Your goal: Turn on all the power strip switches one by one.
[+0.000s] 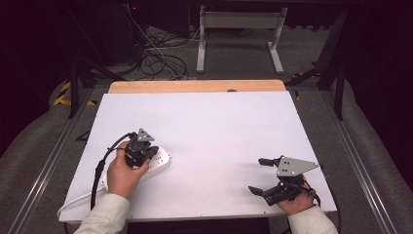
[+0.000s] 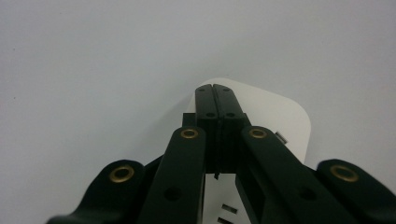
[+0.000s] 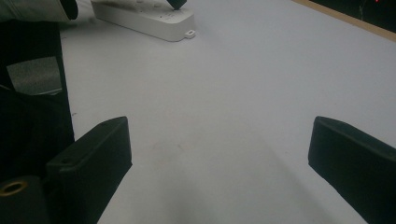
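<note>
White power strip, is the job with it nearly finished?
Looks barely started. The left hand-held gripper, jaws shut, rests its tips on the long white plastic power strip lying flat. The right hand-held gripper waits open, apart, holding nothing. Whatever follows is left.

No text, label, brand or number can be read anywhere: the power strip (image 1: 155,164) and the white surface (image 1: 219,131) bear none.
</note>
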